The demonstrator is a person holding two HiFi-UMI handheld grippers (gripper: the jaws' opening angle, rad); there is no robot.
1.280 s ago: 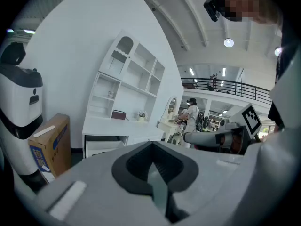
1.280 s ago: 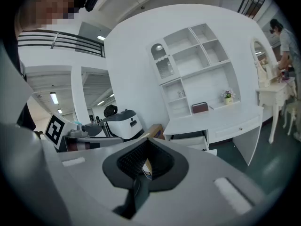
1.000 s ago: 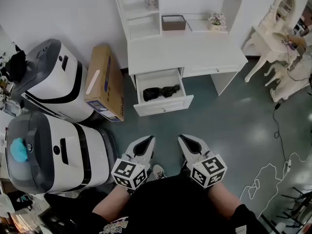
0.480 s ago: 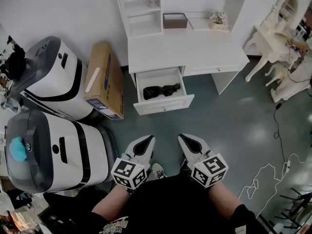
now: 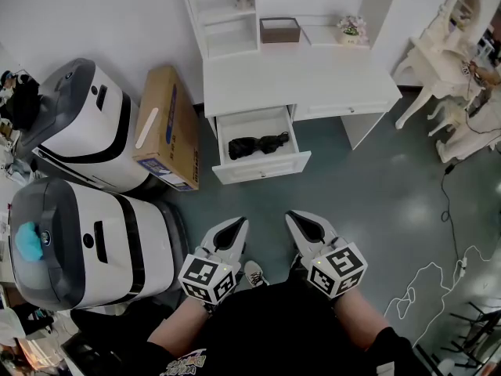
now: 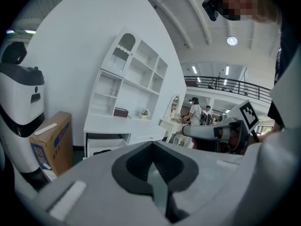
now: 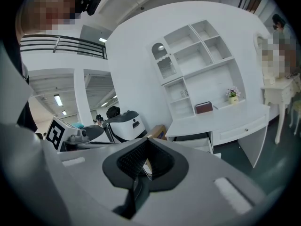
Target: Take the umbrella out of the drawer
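Umbrella (image 5: 258,144), black and folded, lies inside the open drawer (image 5: 264,168) under the white surface (image 5: 297,77). Well short of that drawer, left tongs (image 5: 233,227) and right tongs (image 5: 301,221) hover side by side, both pressed together, pinching nothing.

A white desk (image 5: 297,81) is pushed up against a plain white wall (image 5: 102,14), and an open shelf hutch (image 5: 227,14) is built on top of it. In front of the desk a dull teal-grey floor (image 5: 376,186) is laid, with soft glare spots seen on it. Just left of the desk a cardboard box (image 5: 166,128) is stood on edge, and further left two white-and-grey machines (image 5: 86,124) are parked. Off to the desk's right a cream vanity table (image 5: 438,61) is placed. High above the desk a round ceiling light (image 6: 231,41) and a railed upper gallery (image 6: 225,84) can be made out.
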